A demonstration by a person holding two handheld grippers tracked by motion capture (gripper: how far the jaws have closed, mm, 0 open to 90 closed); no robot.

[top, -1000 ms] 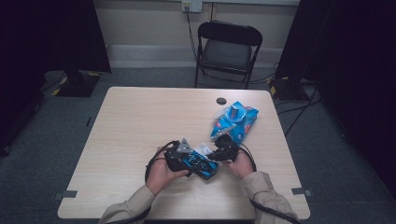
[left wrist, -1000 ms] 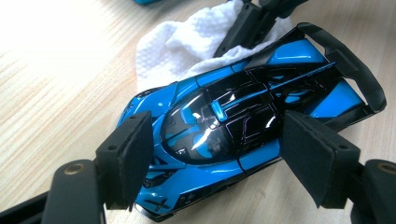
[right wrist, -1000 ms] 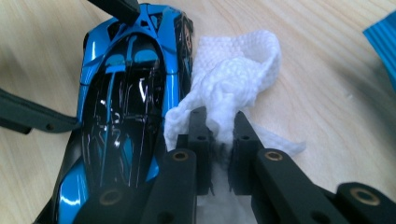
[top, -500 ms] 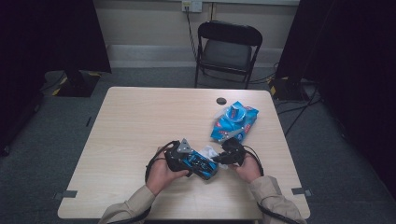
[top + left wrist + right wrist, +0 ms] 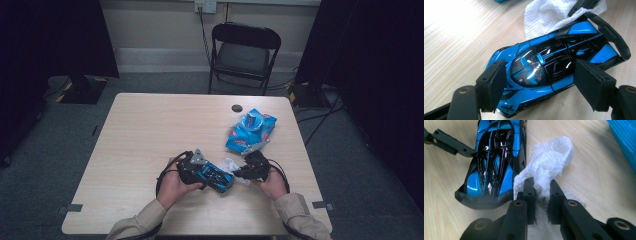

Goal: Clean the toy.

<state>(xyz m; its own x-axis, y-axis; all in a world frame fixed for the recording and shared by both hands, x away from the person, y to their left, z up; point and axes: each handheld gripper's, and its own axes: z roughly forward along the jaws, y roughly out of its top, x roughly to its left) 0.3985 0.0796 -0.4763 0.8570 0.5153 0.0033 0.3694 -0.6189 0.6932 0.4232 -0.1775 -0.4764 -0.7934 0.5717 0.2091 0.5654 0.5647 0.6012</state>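
Observation:
A glossy blue and black toy car rests on the wooden table near its front edge. My left gripper is shut on the car, one pad on each flank. My right gripper is shut on a crumpled white wipe. The wipe lies against the car's rear wing end, beside its side. A person's hand holds each gripper.
A blue wipe pack lies on the table behind the right hand. A small black round thing sits near the far edge. A black folding chair stands beyond the table, with cables on the floor.
My right gripper has slid a little to the right with the wipe in it, away from the car's middle. The left gripper and the car have stayed put.

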